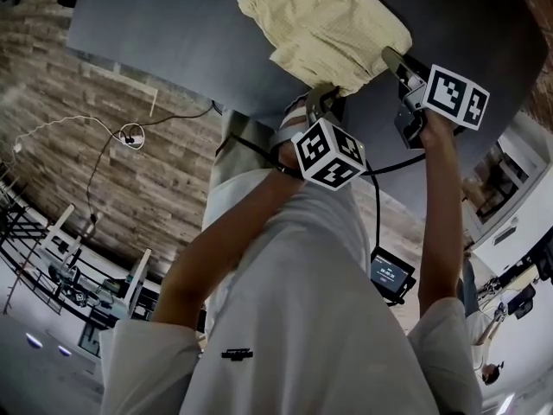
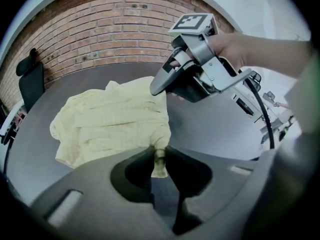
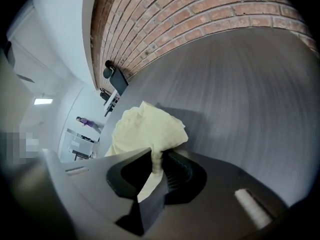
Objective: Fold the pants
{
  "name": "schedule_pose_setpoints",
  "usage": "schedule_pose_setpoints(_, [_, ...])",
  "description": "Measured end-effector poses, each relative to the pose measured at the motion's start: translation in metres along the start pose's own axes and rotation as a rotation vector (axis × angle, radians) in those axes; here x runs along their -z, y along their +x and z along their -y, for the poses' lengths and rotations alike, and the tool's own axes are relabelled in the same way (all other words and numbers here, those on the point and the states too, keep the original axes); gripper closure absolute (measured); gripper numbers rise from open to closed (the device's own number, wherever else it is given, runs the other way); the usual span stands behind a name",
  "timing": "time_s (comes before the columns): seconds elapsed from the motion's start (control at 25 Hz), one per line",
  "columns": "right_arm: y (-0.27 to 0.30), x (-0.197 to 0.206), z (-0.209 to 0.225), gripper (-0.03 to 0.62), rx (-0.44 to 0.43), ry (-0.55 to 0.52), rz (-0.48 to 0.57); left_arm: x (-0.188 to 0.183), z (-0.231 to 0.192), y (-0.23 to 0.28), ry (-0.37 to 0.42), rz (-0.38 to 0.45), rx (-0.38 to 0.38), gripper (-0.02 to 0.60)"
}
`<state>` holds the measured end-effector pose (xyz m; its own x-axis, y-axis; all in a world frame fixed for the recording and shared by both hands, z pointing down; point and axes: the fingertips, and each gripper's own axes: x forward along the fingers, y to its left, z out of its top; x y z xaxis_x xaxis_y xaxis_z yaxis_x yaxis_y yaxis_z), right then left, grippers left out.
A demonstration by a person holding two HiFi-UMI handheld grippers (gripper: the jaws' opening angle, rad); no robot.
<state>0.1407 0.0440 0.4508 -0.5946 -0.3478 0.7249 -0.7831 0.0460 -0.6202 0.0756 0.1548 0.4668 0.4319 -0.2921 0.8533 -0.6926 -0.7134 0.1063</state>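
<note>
Pale yellow pants (image 1: 324,26) lie bunched on the dark grey table (image 1: 164,24). My left gripper (image 1: 321,100) is shut on the near edge of the pants (image 2: 112,124), a pinch of cloth showing between its jaws. My right gripper (image 1: 393,60) grips another corner of the same near edge; in its own view the pants (image 3: 145,131) bulge out from between the jaws and a flap hangs below. The right gripper (image 2: 160,84) shows in the left gripper view just right of the fabric pile.
A brick wall (image 2: 115,29) stands behind the table and a black chair (image 2: 30,81) sits at its far left. The floor (image 1: 130,188) has a white cable and metal racks; a small screen (image 1: 390,275) hangs by my side.
</note>
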Motion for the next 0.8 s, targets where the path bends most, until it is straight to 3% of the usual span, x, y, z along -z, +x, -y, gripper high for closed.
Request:
schedule_pose_setpoints(0.36, [-0.04, 0.021, 0.014, 0.534, 0.042, 0.025, 0.053, -0.006, 0.051, -0.015, -0.015, 0.034, 0.144, 0.512])
schedule_pose_setpoints(0.8, [-0.077, 0.028, 0.029, 0.536, 0.059, 0.032, 0.111, -0.025, 0.079, -0.03, -0.052, 0.09, 0.223, 0.512])
